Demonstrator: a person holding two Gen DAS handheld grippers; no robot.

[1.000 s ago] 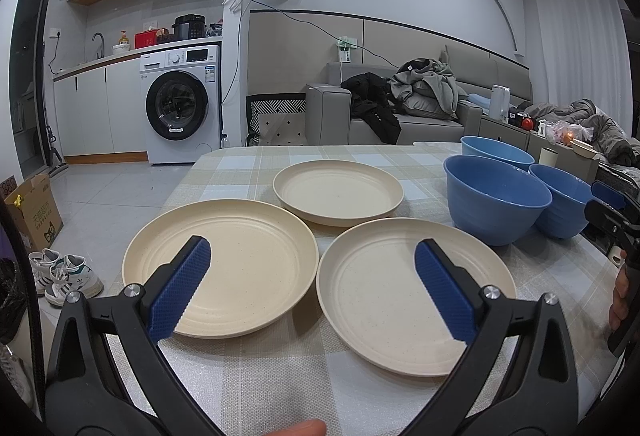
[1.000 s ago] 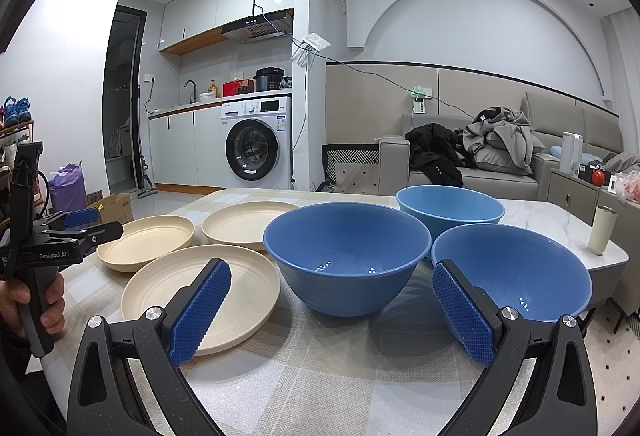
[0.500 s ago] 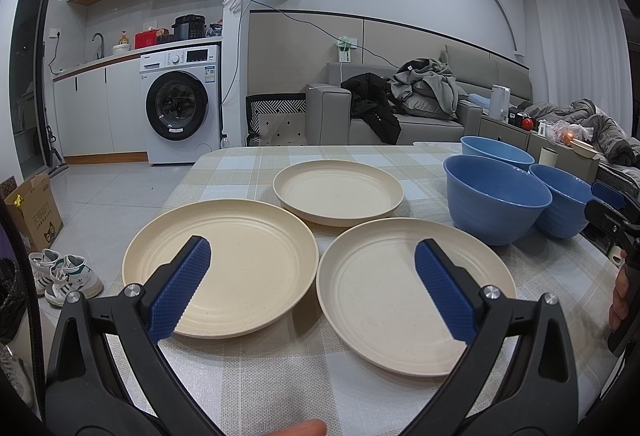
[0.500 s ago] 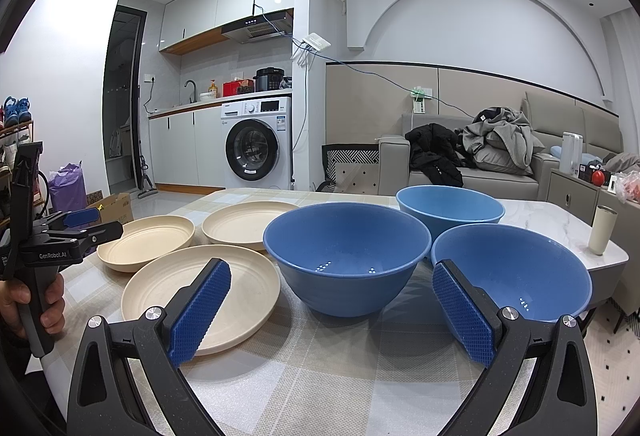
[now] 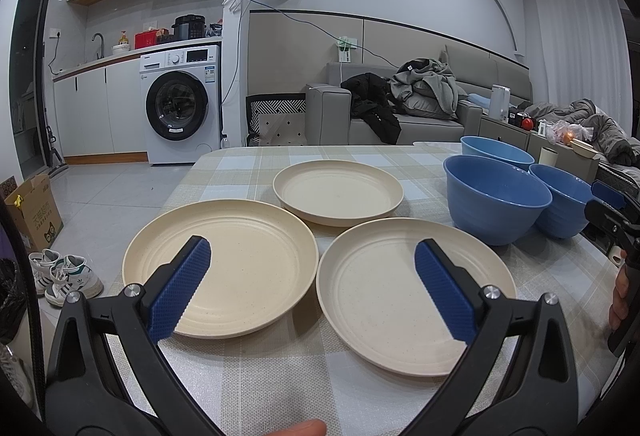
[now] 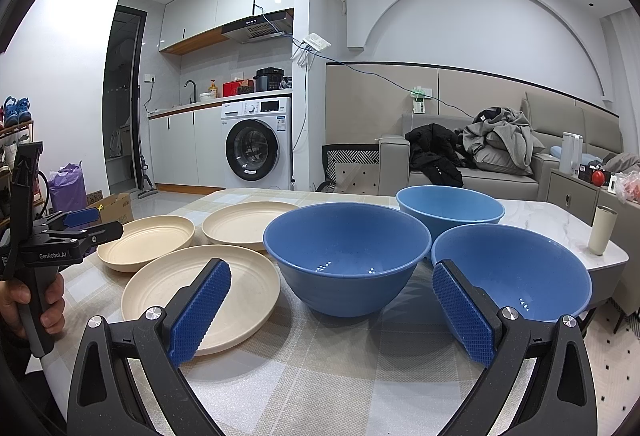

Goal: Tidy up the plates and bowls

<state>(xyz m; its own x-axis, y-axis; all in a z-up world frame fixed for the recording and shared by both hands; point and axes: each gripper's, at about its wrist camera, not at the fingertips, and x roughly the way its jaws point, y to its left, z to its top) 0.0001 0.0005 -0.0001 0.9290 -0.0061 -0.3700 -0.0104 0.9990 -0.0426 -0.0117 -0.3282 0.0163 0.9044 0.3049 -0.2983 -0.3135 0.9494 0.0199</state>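
Three cream plates lie on the checked tablecloth: a near left plate (image 5: pixel 240 264), a near right plate (image 5: pixel 384 292) and a far plate (image 5: pixel 338 192). To their right stand three blue bowls: a near bowl (image 5: pixel 494 198), a right bowl (image 5: pixel 564 206) and a far bowl (image 5: pixel 496 152). My left gripper (image 5: pixel 312 288) hovers open above the gap between the two near plates, holding nothing. My right gripper (image 6: pixel 332 310) is open and empty in front of the near bowl (image 6: pixel 346 268) and the right bowl (image 6: pixel 516 272).
The table's left edge (image 5: pixel 176 192) drops to a tiled floor with shoes (image 5: pixel 66 276) and a cardboard box (image 5: pixel 34 208). A white cup (image 6: pixel 602 230) stands on a marble side table (image 6: pixel 560 224) at the right. A sofa (image 5: pixel 408 116) with clothes is behind.
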